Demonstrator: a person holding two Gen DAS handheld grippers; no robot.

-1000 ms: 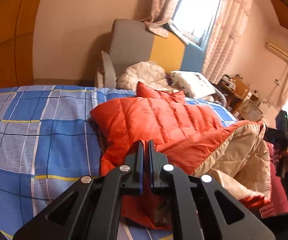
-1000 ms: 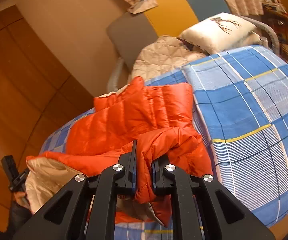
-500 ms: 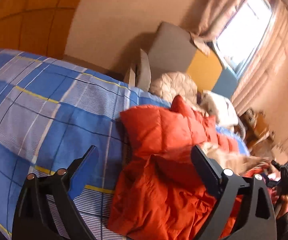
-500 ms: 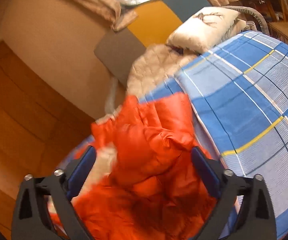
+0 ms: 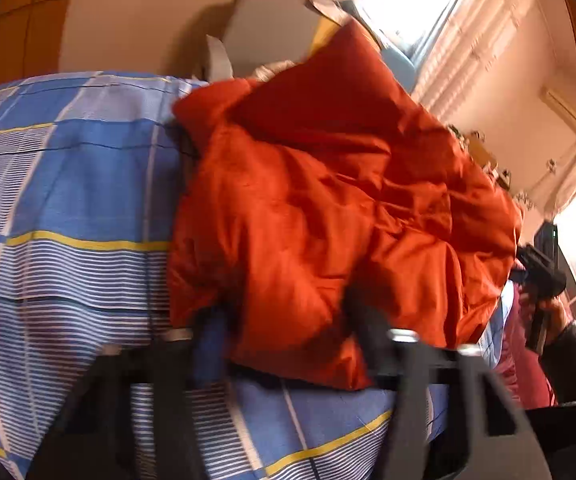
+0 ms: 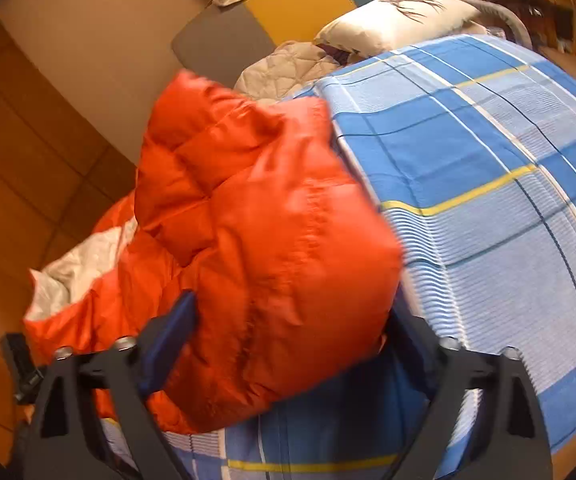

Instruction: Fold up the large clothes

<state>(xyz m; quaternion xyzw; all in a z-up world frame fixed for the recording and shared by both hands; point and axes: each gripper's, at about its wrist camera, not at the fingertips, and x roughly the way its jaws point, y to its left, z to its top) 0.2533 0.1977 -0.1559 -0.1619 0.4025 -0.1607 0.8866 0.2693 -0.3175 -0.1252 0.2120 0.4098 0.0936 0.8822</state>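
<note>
An orange puffer jacket (image 5: 328,208) lies heaped on the blue plaid bed (image 5: 68,184). My left gripper (image 5: 286,320) is blurred and low over the jacket's near hem. Its jaws stand apart and are closing, with a fold of the hem between them. In the right wrist view the jacket (image 6: 256,220) bulges up, with its beige lining (image 6: 76,264) showing at the left. My right gripper (image 6: 288,336) straddles the near bulge with wide jaws that are closing, the pads not visibly pressing. In the left wrist view the right gripper (image 5: 540,272) appears far right, held in a hand.
A grey, yellow and blue headboard (image 6: 224,40) stands behind the bed, with a white pillow (image 6: 400,16) and a quilted beige blanket (image 6: 288,68) before it. Bare bedspread (image 6: 488,160) stretches right of the jacket. Wood panelling (image 6: 28,140) lies left. Curtained windows (image 5: 468,40) glare.
Both grippers were shut on jacket folds, then opened wide and let go. Both have dropped toward the jacket, which now fills more of each view, and the left jaws have narrowed.
</note>
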